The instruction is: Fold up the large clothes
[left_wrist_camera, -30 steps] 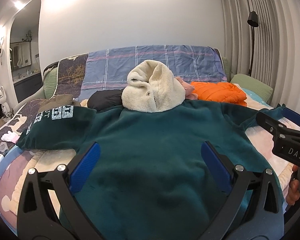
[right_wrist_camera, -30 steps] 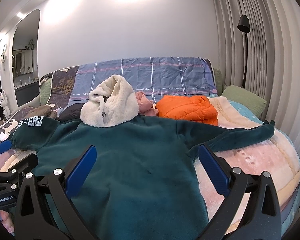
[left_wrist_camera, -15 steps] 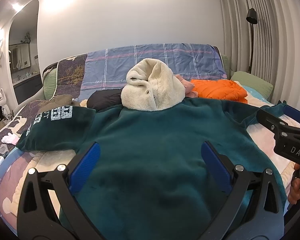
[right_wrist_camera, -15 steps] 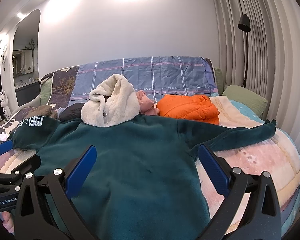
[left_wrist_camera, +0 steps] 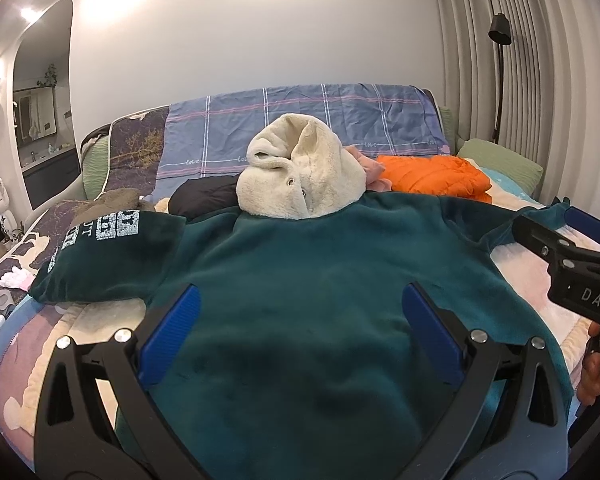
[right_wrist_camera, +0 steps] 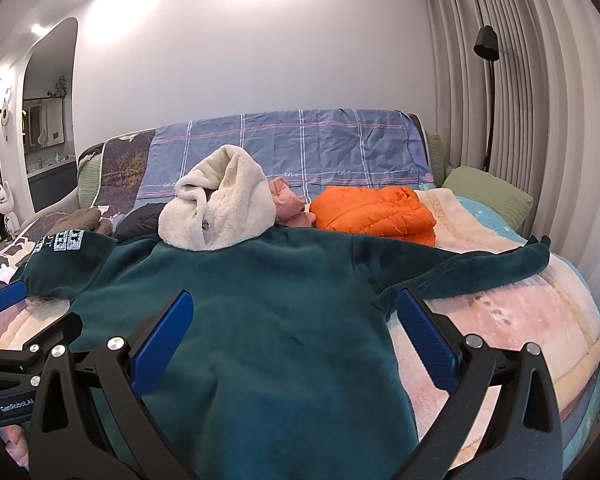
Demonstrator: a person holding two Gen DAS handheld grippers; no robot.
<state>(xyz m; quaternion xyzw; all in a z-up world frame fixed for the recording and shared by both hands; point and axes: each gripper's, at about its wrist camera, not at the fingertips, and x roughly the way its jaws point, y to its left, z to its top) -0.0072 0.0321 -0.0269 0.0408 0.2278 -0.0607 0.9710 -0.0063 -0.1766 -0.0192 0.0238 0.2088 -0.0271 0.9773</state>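
Left wrist view: left hand-held gripper (left_wrist_camera: 300, 328), blue pads wide apart, holding nothing, above the lower body of a dark green fleece hoodie (left_wrist_camera: 300, 280) spread flat, back up, on the bed (left_wrist_camera: 540, 288). Cream hood (left_wrist_camera: 300, 176) bunched at far end; left sleeve (left_wrist_camera: 108, 256) w/ white print folded inward. Right wrist view: right hand-held gripper (right_wrist_camera: 296, 332) likewise apart, empty, over the hoodie's right side; right sleeve (right_wrist_camera: 460, 268) stretched out straight. Orange puffer jacket (right_wrist_camera: 376, 212) lies beyond the hoodie.
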